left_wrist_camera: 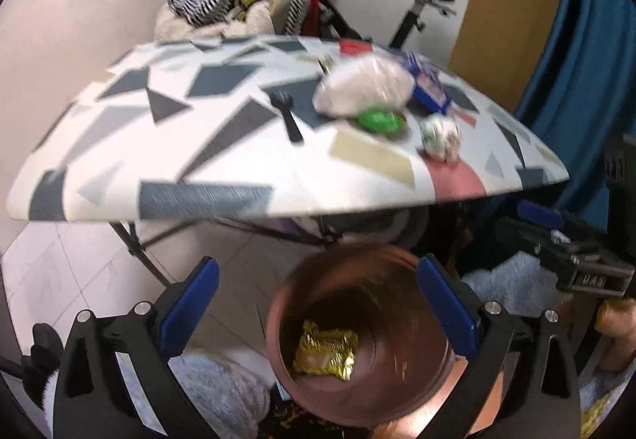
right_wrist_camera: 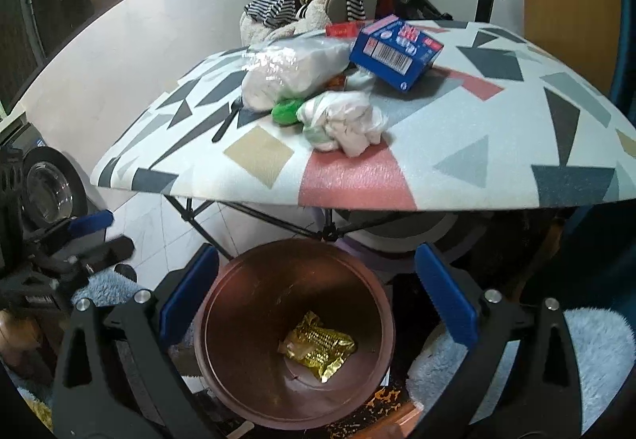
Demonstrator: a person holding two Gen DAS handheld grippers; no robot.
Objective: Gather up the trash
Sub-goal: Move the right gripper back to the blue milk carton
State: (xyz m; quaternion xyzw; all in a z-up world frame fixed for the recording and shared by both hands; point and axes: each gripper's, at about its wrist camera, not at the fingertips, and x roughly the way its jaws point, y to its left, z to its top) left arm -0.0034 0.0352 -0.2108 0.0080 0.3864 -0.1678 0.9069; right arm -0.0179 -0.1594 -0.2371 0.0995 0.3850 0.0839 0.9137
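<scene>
Left wrist view shows the left tool (left_wrist_camera: 318,304) spread wide and empty above the brown bin (left_wrist_camera: 278,335), gold wrapper (left_wrist_camera: 324,353) inside; next, reaching ahead to the crumpled tissue (left_wrist_camera: 439,137) on the surface (left_wrist_camera: 222,176) suits.

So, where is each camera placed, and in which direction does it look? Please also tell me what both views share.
Left wrist: sits on the left gripper, looks forward and down over the brown bin toward the patterned board; own blue-padded fingers stand open, and the right gripper shows at right.
Right wrist: sits on the right gripper, same downward view; own fingers open, left gripper at left.
Shared: bin, gold wrapper, board, black fork, white bag, blue box.
</scene>
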